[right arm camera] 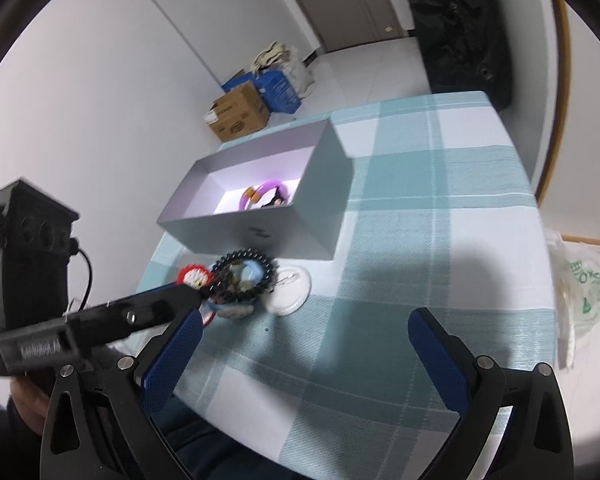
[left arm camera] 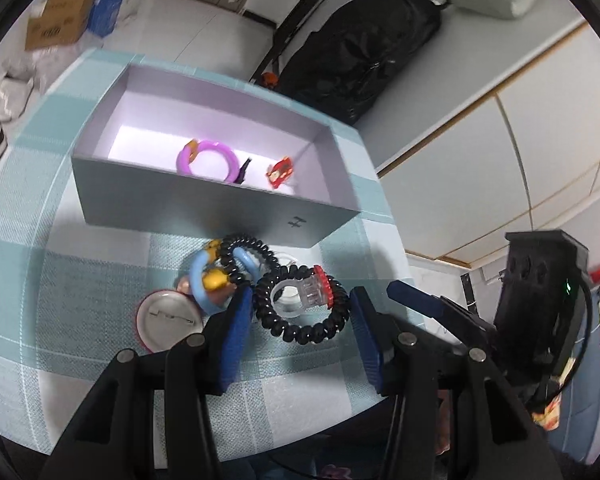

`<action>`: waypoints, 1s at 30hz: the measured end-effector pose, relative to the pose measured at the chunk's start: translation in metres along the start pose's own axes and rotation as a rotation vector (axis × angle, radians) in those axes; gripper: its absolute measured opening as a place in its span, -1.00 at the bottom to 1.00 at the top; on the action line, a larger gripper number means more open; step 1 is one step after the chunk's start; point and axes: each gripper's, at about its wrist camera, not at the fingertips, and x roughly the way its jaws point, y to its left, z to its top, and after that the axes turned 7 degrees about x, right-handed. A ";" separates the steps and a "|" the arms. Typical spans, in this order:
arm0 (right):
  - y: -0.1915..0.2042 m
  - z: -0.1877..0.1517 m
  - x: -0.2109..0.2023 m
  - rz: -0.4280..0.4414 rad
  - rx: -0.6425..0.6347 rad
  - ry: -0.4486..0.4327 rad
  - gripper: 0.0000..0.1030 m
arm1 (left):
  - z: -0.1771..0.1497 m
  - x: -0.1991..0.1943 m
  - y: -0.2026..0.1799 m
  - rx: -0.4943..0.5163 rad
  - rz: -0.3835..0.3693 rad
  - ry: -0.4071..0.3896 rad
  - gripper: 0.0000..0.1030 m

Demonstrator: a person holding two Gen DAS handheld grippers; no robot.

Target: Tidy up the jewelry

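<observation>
Blue-padded fingers of the left gripper [left arm camera: 300, 320] stand partly apart in the foreground of the left wrist view, straddling a black spiral hair tie [left arm camera: 300, 307] without visibly pressing on it; a clear plastic ring with a red top [left arm camera: 306, 294] lies inside the tie's loop. Just beyond the left finger [left arm camera: 236, 328] sit a round white badge [left arm camera: 166, 320], a light-blue ring with an orange charm [left arm camera: 210, 280] and a second black coil [left arm camera: 246, 254], all clustered and overlapping.

Surface: a table under a teal-and-white checked cloth [left arm camera: 60, 280]. Behind the cluster, close to it, stands an open grey box [left arm camera: 204, 208] with a lilac interior holding a purple bangle [left arm camera: 208, 158], a small dark item and a red trinket [left arm camera: 280, 172].

Room: pale floor tiles, a cardboard carton [right arm camera: 238, 114] and blue box by the wall, a black bag [left arm camera: 360, 52] beyond the table.

Clearance: the table's curved near edge runs below both grippers; the right half of the cloth is open. The right gripper [right arm camera: 304, 356] is spread wide with nothing between its fingers, above bare cloth, well to the side of the jewelry. In its view the left gripper's arm crosses low at left, its tip at the jewelry cluster.
</observation>
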 end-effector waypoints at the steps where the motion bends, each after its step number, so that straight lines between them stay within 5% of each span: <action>1: 0.002 -0.001 0.001 -0.003 -0.010 0.005 1.00 | 0.000 0.003 0.001 -0.010 -0.010 0.016 -0.14; 9: 0.007 -0.007 0.010 -0.026 -0.055 0.046 1.00 | 0.005 0.002 0.007 -0.098 -0.152 0.048 -0.01; 11: 0.011 -0.009 0.012 -0.035 -0.081 0.061 1.00 | 0.007 -0.001 0.006 -0.094 -0.131 0.052 0.33; 16: 0.020 -0.018 0.021 -0.048 -0.134 0.099 1.00 | 0.007 -0.005 0.001 -0.064 -0.122 0.052 0.40; 20: 0.021 -0.022 0.027 -0.053 -0.148 0.126 1.00 | 0.009 -0.015 0.006 -0.071 -0.071 0.014 0.40; 25: 0.020 -0.024 0.026 -0.077 -0.170 0.122 0.97 | 0.007 -0.030 0.018 -0.054 0.168 -0.032 0.40; 30: 0.018 -0.025 0.026 -0.125 -0.184 0.107 0.82 | -0.004 -0.029 0.023 0.008 0.287 0.003 0.40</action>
